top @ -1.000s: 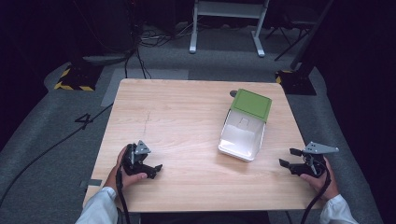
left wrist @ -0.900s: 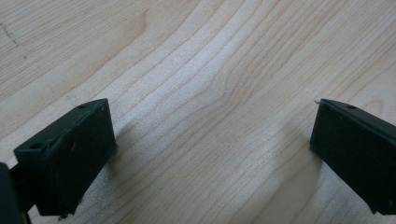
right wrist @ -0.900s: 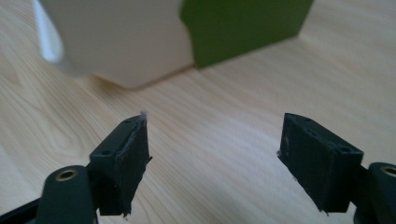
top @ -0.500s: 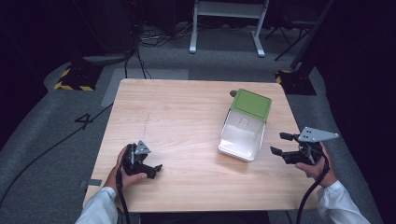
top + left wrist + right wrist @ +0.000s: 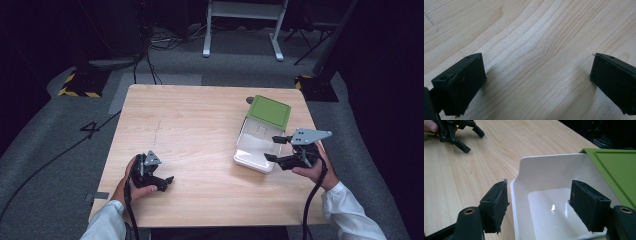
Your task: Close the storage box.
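1. The right gripper (image 5: 272,148) has come in from the table's right edge and now hangs at the near corner of the white container (image 5: 255,147), where a second ago it sat well clear of it.
2. Its jaws have just been closing a little, yet they stand apart: in the right gripper view one jaw is outside the container's wall and the other is over its inside, neither pad pressing on it.
3. The left gripper (image 5: 162,181) has stayed put near the front left of the table (image 5: 200,120), jaws wide, bare wood between them.
4. The container sits on the right half of the table, its green lid (image 5: 270,112) leaning at the far end.
5. The table is pale wood grain; grey carpet around it, black cables (image 5: 55,155) trailing, a white metal frame (image 5: 243,20) behind, yellow-black tape (image 5: 76,92) at the left.
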Demonstrator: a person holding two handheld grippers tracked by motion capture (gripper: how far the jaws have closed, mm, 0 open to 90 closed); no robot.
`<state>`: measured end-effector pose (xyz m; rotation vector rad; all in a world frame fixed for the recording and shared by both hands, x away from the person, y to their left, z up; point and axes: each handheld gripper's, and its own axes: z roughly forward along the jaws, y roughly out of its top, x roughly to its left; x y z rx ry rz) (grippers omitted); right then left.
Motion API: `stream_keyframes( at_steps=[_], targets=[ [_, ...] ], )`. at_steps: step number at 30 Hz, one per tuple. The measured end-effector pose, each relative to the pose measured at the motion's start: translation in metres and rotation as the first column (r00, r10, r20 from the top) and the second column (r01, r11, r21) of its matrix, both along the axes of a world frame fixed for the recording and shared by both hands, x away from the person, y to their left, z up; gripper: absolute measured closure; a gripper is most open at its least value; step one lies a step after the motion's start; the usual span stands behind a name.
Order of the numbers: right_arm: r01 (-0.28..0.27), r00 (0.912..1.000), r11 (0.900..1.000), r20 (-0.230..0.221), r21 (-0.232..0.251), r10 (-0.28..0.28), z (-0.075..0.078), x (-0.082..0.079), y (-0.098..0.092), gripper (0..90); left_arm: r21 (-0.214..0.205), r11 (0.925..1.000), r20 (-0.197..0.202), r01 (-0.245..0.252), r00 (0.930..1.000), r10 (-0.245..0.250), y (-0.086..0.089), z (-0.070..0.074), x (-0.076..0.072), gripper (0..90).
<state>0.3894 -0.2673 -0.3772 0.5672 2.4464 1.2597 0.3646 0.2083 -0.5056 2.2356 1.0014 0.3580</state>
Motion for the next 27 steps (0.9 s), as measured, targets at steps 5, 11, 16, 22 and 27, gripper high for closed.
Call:
stream_keyframes(
  at_steps=[5,11,16,22,27],
  targets=[
    [-0.045,0.9983,0.9989,-0.039,-0.018,0.044,-0.006,0.006,0.019,32.9,0.000,1.0000,0.001,0.000,1.0000,0.000,0.000,0.000,0.000,0.4],
    [-0.085,0.9927,0.9943,-0.091,-0.064,0.080,-0.019,0.014,0.042,36.9,-0.001,1.0000,0.001,0.001,1.0000,-0.001,0.000,0.000,0.000,0.4],
    [-0.084,0.9897,0.9905,-0.125,-0.108,0.071,-0.034,0.018,0.052,41.8,0.000,1.0000,0.001,0.001,1.0000,-0.001,0.000,0.000,0.000,0.4],
    [-0.091,0.9868,0.9814,-0.148,-0.169,0.065,-0.051,0.022,0.057,47.9,-0.001,1.0000,0.001,0.001,1.0000,-0.001,0.000,0.000,0.000,0.4],
    [-0.094,0.9831,0.9688,-0.175,-0.229,0.054,-0.062,0.021,0.062,51.6,0.000,1.0000,0.002,0.001,1.0000,-0.001,0.000,0.000,0.000,0.4]
  ],
)
